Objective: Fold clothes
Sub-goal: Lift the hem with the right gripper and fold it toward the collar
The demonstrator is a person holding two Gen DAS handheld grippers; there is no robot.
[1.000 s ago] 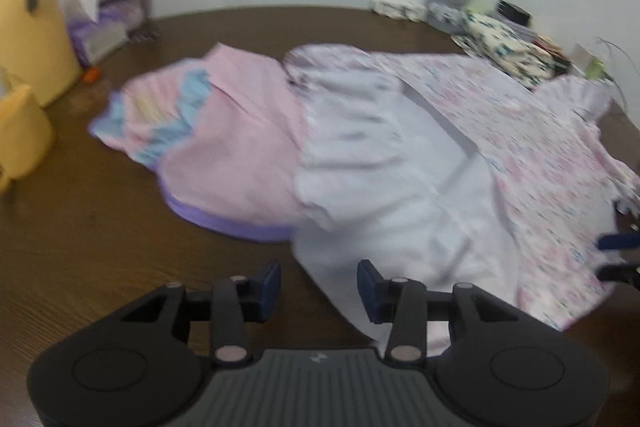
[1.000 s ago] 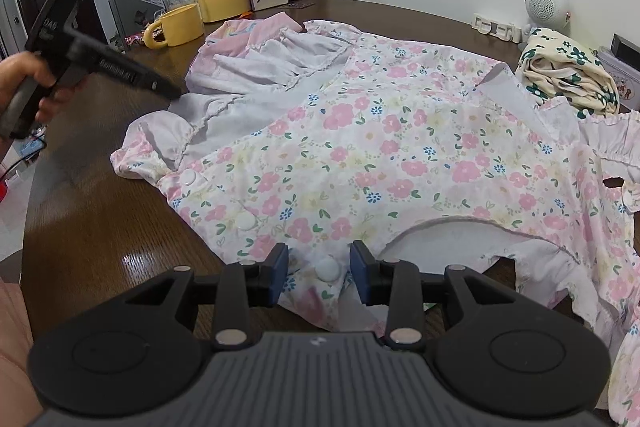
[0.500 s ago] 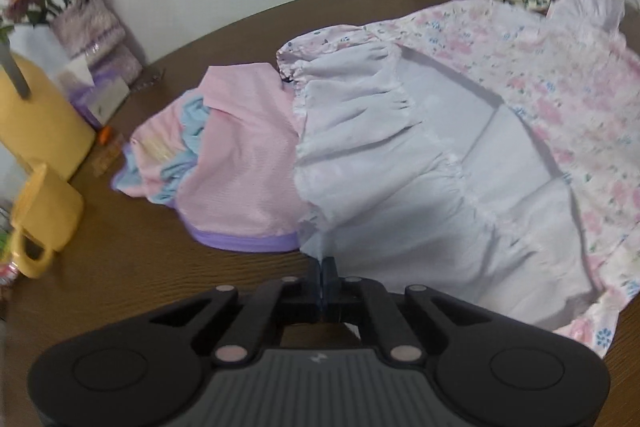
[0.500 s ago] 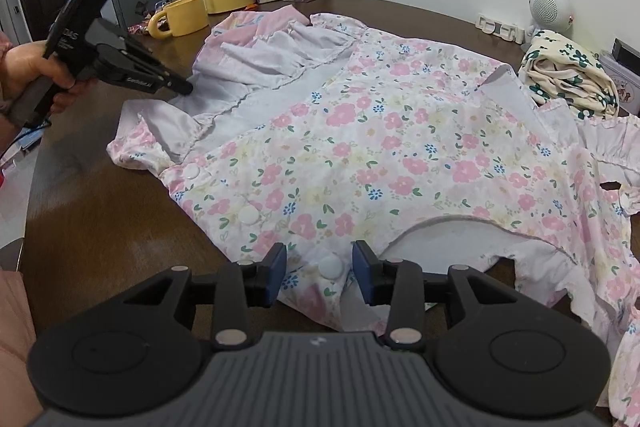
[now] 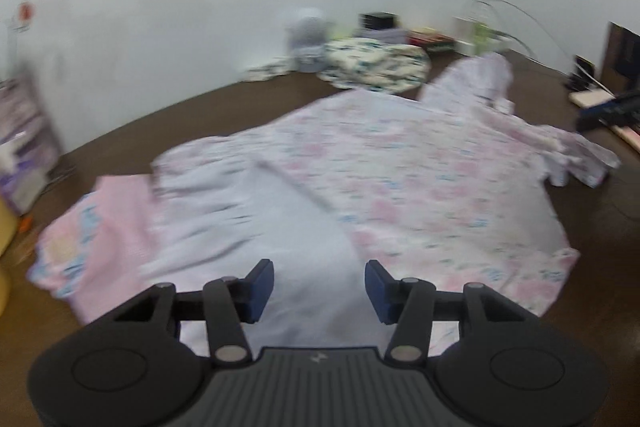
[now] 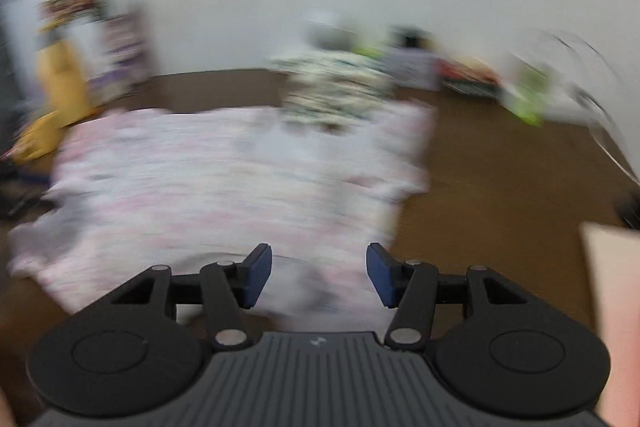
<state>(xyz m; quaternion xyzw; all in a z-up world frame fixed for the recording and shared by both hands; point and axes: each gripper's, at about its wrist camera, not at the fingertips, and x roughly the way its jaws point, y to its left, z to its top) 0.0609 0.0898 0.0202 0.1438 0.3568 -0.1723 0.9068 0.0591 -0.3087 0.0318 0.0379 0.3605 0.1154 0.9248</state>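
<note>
A pink floral garment (image 5: 420, 179) lies spread on the dark wooden table, its plain white inner side (image 5: 280, 227) folded over on the left. It also shows, blurred, in the right wrist view (image 6: 224, 179). My left gripper (image 5: 319, 287) is open and empty, just above the white folded part. My right gripper (image 6: 319, 275) is open and empty over the garment's near edge. The right gripper's tip (image 5: 608, 111) shows at the far right of the left wrist view.
A pink folded garment (image 5: 96, 235) lies to the left, partly under the floral one. A cream patterned cloth pile (image 5: 376, 63) and a small white fan (image 5: 306, 35) stand at the back by the wall. A yellow jug (image 6: 60, 83) stands at the far left.
My left gripper was shut on the white edge half a second ago; it has let go, opened and moved over the cloth. The right gripper has opened wider and swung fast to the right.
</note>
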